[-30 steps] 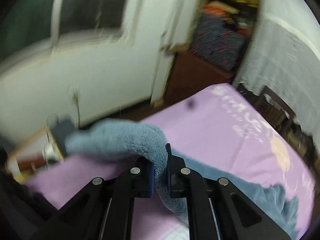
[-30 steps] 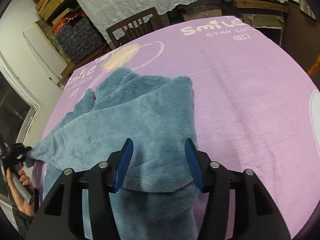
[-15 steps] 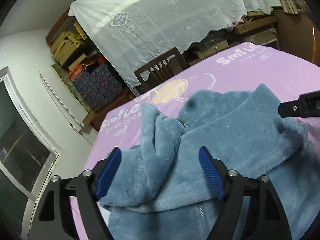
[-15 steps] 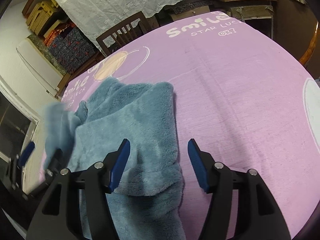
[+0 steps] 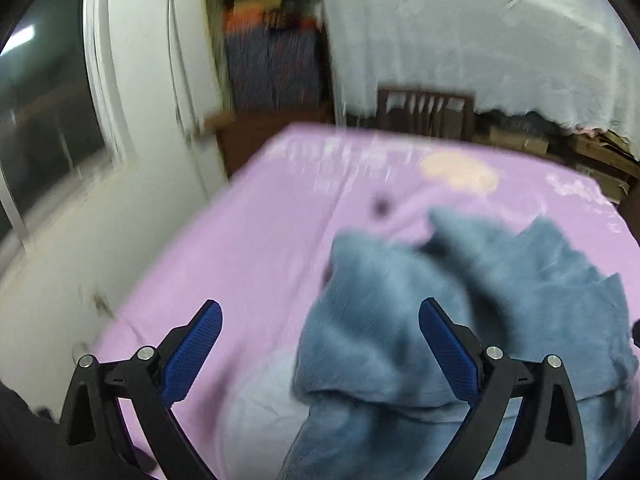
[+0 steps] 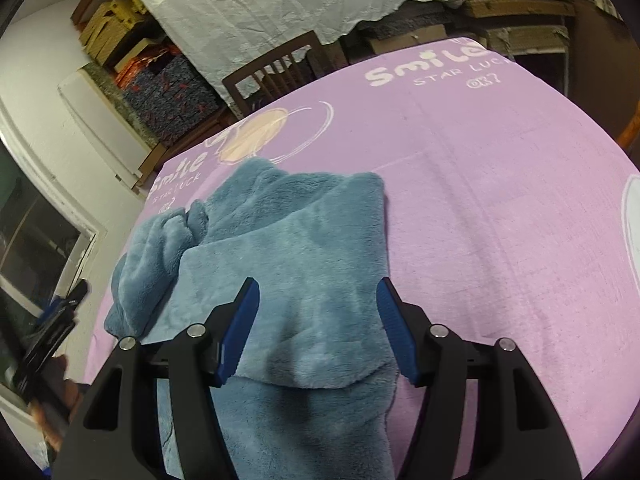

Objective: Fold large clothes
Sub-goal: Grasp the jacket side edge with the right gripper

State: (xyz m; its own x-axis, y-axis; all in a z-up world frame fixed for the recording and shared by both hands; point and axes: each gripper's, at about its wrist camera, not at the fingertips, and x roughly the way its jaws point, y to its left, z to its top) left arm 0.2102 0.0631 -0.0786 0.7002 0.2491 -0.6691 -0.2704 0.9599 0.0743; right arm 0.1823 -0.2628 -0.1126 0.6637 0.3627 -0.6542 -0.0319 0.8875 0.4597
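The blue fleece garment point(image 6: 288, 248) lies folded on the pink worktop point(image 6: 500, 220). The left gripper point(image 5: 320, 344) has just been opening its jaws, which grasp nothing. The right gripper point(image 6: 318, 334) has its jaws released above the garment.

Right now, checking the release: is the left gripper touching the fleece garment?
Apart. The left wrist view shows the left gripper wide open, pads clear of the blue fleece garment.

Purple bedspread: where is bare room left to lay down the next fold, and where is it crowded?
The purple bedspread is bare right of the blue fleece garment, out to the "Smile" lettering and far edge. A narrower bare strip lies left of the garment toward the white wall. It is crowded at the bunched sleeve, on the garment's left.
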